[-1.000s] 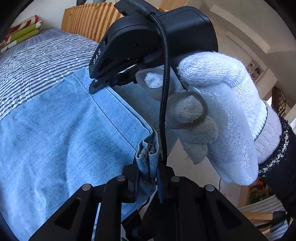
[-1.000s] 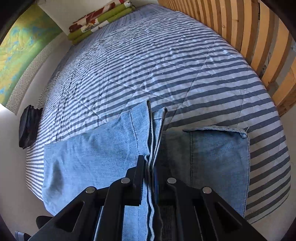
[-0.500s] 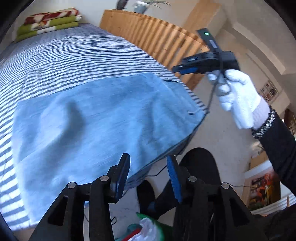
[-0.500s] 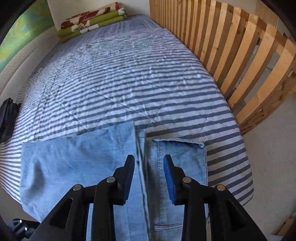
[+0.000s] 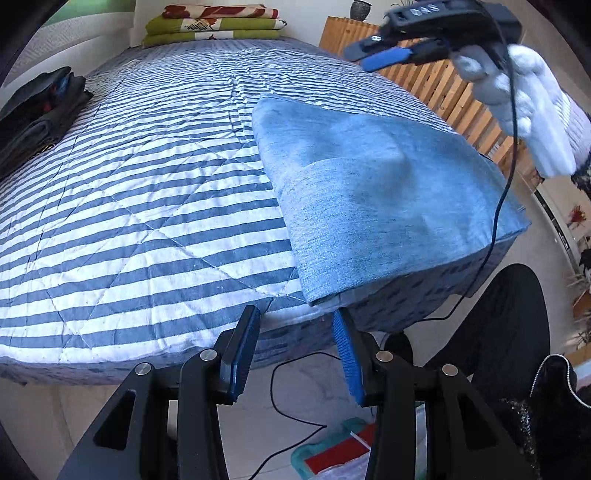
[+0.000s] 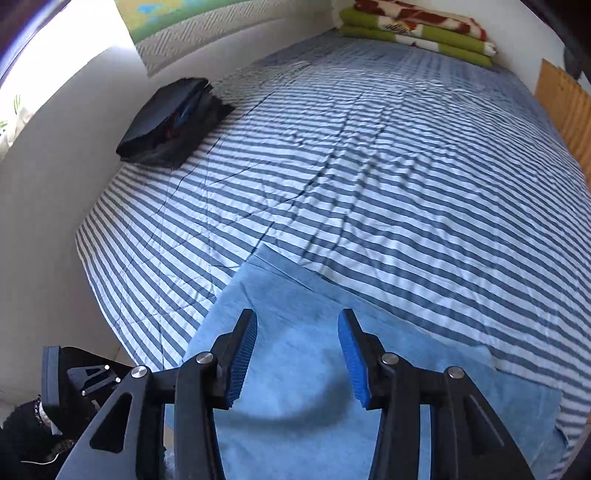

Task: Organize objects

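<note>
Both grippers have let go of the folded jeans [image 5: 373, 199] since a second ago, when each was clamped on a denim edge, and both have swung away from the cloth. Now the jeans lie flat as a light-blue folded rectangle at the near corner of the striped bedspread [image 5: 140, 192], filling the right centre of the left wrist view and the lower centre of the right wrist view, one edge reaching the mattress side.

At the bottom of the left wrist view, the left gripper [image 5: 295, 350] hangs beyond the bed's edge, over the floor, its blue-padded jaws spread with nothing between them, the nearest jeans corner just above them in the frame. In its own view the right gripper [image 6: 297, 356] hovers over the jeans, jaws opening and empty, not touching the denim; from the other camera it appears at the upper right, held by a white-gloved hand [image 5: 532, 107].

Farther out, a dark folded pile [image 6: 171, 122] sits at the upper left by the wall, well apart from the jeans. Folded green and red blankets [image 6: 417, 27] lie along the top edge, and wooden slats [image 5: 454, 92] stand at the right.
</note>
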`<state>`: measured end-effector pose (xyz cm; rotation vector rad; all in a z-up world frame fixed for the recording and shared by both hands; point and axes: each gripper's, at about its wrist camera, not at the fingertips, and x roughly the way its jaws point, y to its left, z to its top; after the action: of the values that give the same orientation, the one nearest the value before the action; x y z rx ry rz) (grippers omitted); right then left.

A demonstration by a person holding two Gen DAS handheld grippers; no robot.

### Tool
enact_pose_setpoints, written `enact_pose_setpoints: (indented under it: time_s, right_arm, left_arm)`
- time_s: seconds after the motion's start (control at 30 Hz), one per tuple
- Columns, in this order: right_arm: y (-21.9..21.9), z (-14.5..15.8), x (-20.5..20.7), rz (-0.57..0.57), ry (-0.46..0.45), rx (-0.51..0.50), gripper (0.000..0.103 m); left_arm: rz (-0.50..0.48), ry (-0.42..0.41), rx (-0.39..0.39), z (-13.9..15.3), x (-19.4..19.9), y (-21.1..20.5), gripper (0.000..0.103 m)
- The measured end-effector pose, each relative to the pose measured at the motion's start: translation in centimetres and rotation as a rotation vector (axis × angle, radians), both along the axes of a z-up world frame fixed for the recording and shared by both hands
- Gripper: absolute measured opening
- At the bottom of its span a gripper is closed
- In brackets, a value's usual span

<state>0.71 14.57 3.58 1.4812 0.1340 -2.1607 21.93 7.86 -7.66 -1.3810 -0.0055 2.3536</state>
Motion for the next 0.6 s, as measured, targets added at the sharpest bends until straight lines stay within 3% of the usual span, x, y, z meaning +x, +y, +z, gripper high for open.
enact_pose_setpoints:
  time_s: [0.13,0.3,0.6]
  right_arm:
    - [-3.3,-2.9,-3.5,0.03,-0.083,0.027,0.042]
    - [-6.0,-4.9,-5.6,0.078,-0.164,0.029,0.042]
    - [-8.1,-7.8,-6.4,0.139,-0.21,0.116,0.042]
  left_arm:
    - [0.001,0.022,0.032,0.0,-1.4,0.1,0.043]
    - [-0.051,0.028,0.04,0.2,-1.3,0.8,0.029]
    - [-0.056,0.024,0.064,-0.2,-1.6,1.0,0.014]
